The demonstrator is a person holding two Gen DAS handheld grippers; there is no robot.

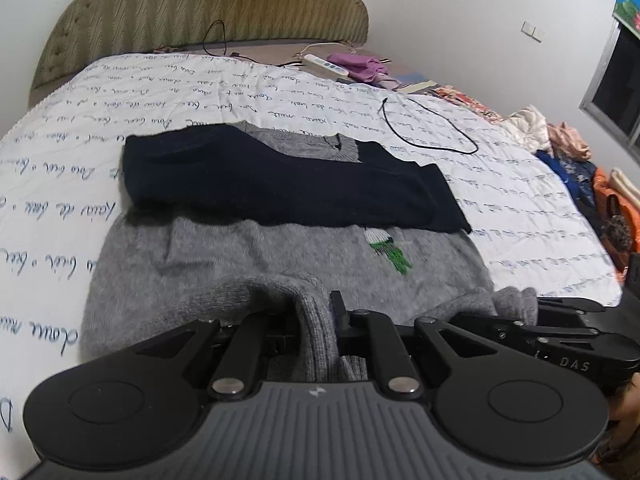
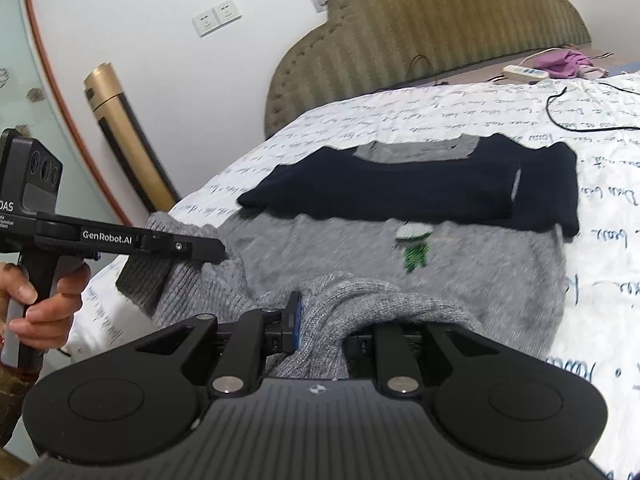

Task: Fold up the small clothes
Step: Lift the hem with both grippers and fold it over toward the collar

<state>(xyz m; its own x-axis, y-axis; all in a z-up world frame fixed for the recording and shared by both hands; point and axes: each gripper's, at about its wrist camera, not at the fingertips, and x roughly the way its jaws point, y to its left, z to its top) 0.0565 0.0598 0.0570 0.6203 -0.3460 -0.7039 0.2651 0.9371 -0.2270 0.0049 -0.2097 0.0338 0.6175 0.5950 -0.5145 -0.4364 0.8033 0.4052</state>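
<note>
A grey knit sweater [image 1: 280,256] lies flat on the bed with its dark navy sleeves [image 1: 280,184] folded across the chest and a small green motif [image 1: 392,252] on the front. My left gripper [image 1: 316,320] is shut on the sweater's near hem, and a bunch of grey knit rises between its fingers. To its right, my right gripper [image 1: 528,304] pinches the same hem. In the right wrist view the right gripper [image 2: 320,316] is shut on a raised fold of the sweater [image 2: 480,272]. The left gripper [image 2: 220,250] grips the ribbed hem corner at the left.
The white bedsheet [image 1: 520,200] with blue script covers the bed. A black cable [image 1: 432,136], a power strip [image 1: 324,65] and purple cloth lie beyond the sweater. Piled clothes [image 1: 560,140] line the right edge. A hand [image 2: 44,304] holds the left gripper's handle.
</note>
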